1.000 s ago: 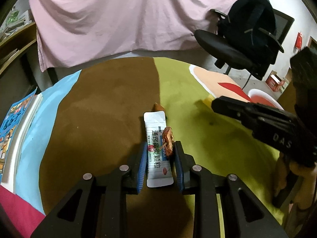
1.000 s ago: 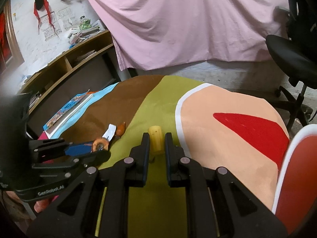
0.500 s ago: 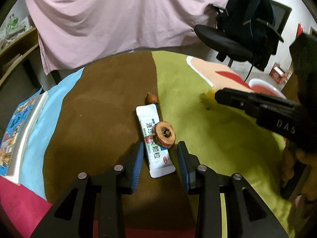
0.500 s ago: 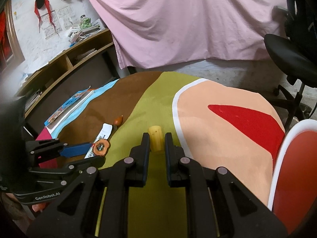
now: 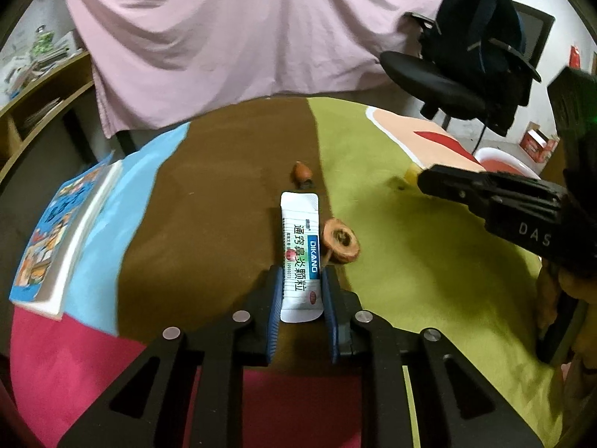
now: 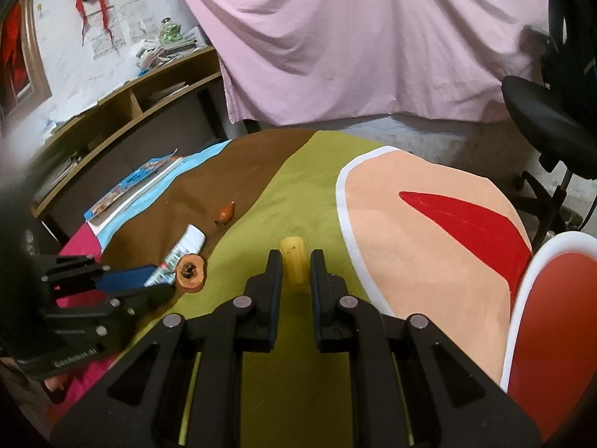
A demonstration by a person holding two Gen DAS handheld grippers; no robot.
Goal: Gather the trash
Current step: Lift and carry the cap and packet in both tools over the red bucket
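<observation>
Left tool [image 5: 300,291] clenched on white sachet [image 5: 300,254], packet sticking forward from between the fingers, over the table [image 5: 209,216]. Just right of its tips, round brown husk [image 5: 341,240]; farther ahead, small orange scrap [image 5: 301,171]. Right tool [image 6: 293,268] gripping yellow stub [image 6: 294,261], red bin [image 6: 552,328] off to its right.

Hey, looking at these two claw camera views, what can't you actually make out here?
- White sachet: its far side in the right wrist view, behind the left claw.
- Yellow piece: mostly behind the right claw in the left wrist view.
- Red bowl: cut off by the right wrist frame edge.
- Book cover: blurred.
</observation>
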